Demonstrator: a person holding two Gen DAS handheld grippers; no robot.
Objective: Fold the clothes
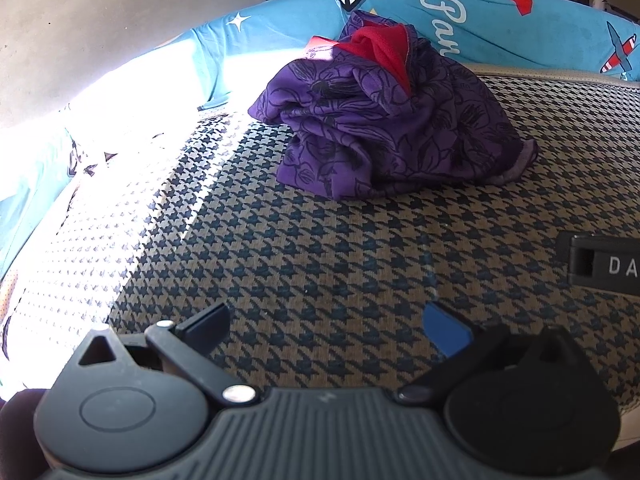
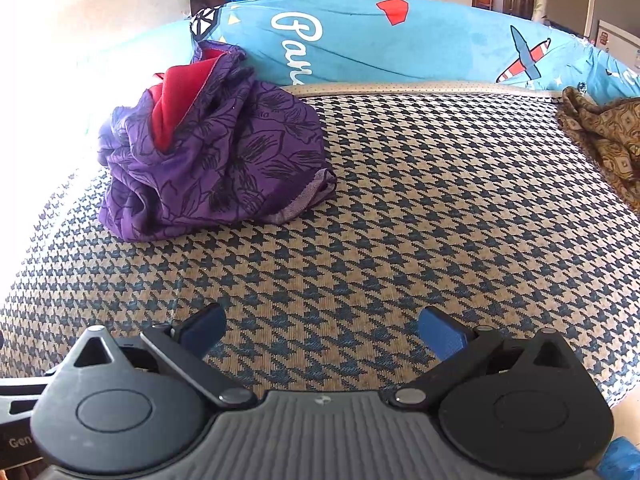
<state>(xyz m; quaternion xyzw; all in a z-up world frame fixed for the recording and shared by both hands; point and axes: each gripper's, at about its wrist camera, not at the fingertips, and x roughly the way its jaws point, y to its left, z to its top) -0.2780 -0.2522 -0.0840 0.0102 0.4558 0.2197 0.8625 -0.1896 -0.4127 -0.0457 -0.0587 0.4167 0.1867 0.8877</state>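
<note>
A crumpled purple garment with black flower outlines [image 1: 384, 128] lies in a heap on the houndstooth surface [image 1: 320, 264], with a red cloth [image 1: 380, 50] poking out of its top. The same purple heap [image 2: 212, 152] sits far left in the right wrist view, its red cloth [image 2: 180, 100] showing. My left gripper [image 1: 326, 330] is open, well short of the heap, nothing between its fingers. My right gripper [image 2: 322, 334] is also open and empty, low over the houndstooth surface [image 2: 400, 220], the heap ahead and to its left.
A blue printed bolster [image 1: 500, 24] runs along the back, also seen as the long blue bolster [image 2: 400, 40]. A brown patterned cloth [image 2: 604, 136] lies at the right edge. Bright sunlight washes out the left side [image 1: 100, 152]. Part of the other gripper's body [image 1: 604, 266] shows at right.
</note>
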